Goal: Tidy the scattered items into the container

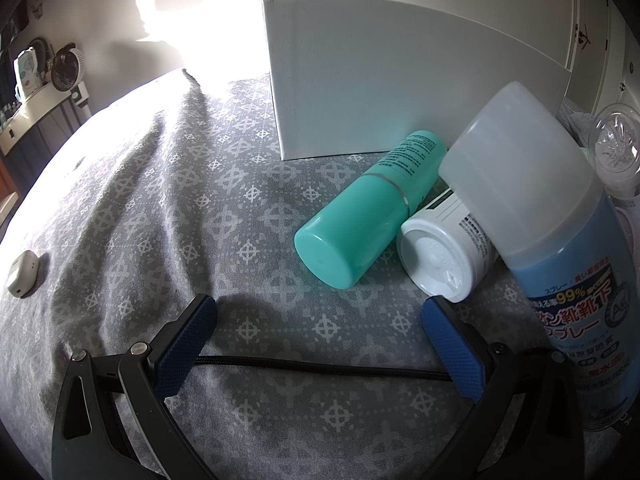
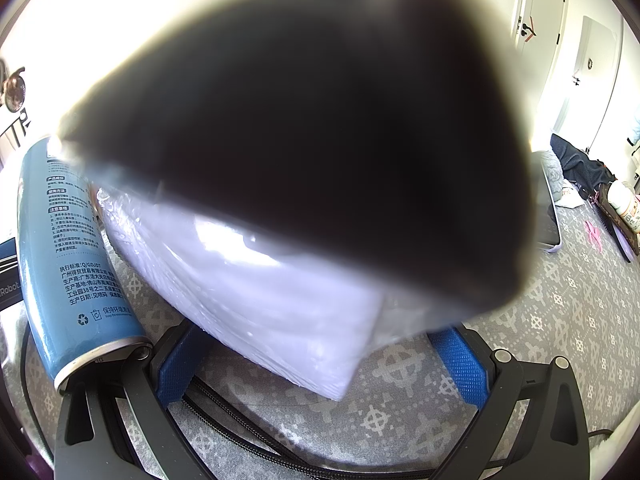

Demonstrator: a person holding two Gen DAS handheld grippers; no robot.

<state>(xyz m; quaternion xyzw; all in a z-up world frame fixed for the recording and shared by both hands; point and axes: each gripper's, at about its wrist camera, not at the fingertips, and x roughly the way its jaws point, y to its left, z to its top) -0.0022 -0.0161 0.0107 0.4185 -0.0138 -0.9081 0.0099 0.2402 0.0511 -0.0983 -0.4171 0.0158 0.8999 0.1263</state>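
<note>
White box (image 1: 380, 80): the container, standing well ahead of the left claw (image 1: 318, 320), slightly right. Only an outer wall in view, so contents unknown, and no opening visible from here. Looks stiff-sided.

Dark blur (image 2: 304, 132) blocking most of the right wrist view; cannot tell what.

Wrapped white pack (image 2: 256, 280): directly ahead of the right claw (image 2: 316, 356), near corner poking between the fingers. Likely soft, light, compressible, with slick film. Best pinched across the short edge and squeezed well in; wrap may slide.

Right claw spread wide, nothing pinched; gap visible on its right pad side, contact on the left pad side unclear.

Blue spray can (image 1: 568, 264): tilted, ahead-right of the left claw, close beside its right finger, leaning over the white jar. Rigid, smooth, round, probably the heaviest item. Grip mid-body, not the translucent cap, which may pop off.

Teal bottle (image 1: 368, 216): lying on the grey patterned cover (image 1: 160, 200), just ahead of the left claw, base toward it. Hard plastic, prone to rolling; take across the barrel.

White jar (image 1: 444, 256): on its side, ahead-right, touching the teal bottle. Light and stiff.

Left claw spread, empty.
</note>
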